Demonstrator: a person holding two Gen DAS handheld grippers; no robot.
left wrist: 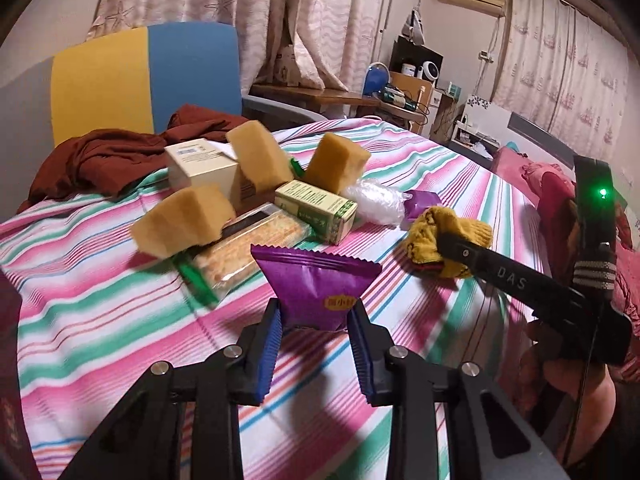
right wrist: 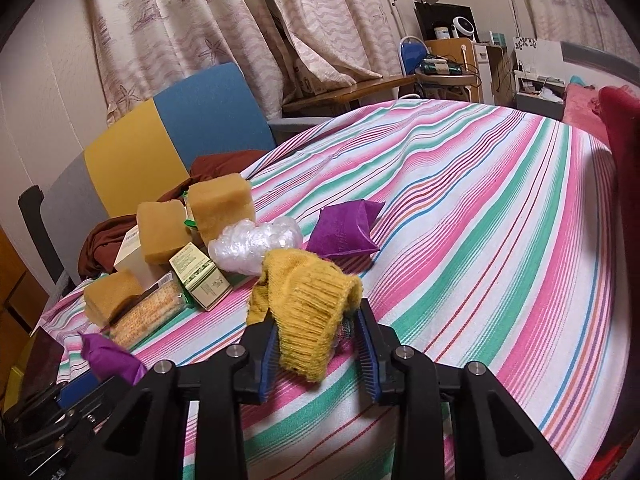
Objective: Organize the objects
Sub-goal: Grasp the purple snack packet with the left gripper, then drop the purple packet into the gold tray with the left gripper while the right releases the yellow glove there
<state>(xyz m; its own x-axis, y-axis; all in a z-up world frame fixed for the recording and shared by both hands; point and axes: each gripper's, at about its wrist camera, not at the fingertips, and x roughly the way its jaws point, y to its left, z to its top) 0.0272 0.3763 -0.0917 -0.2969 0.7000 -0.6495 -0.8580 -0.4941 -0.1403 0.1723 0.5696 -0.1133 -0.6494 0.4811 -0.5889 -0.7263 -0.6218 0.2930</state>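
The left gripper (left wrist: 316, 320) pinches the purple snack packet (left wrist: 316, 280) by its lower end, just short of the pile's cracker pack (left wrist: 248, 248), while the right gripper (right wrist: 316, 340) seems clamped on the yellow knit sock (right wrist: 308, 304), lying right of the pile on the striped bed (right wrist: 480, 240).

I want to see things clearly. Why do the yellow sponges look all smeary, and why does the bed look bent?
Left wrist view: the sponges are motion-blurred, while the purple packet stays sharp. Right wrist view: they look sharper. Both views: the fisheye lens bends the striped sheet and darkens the corners.
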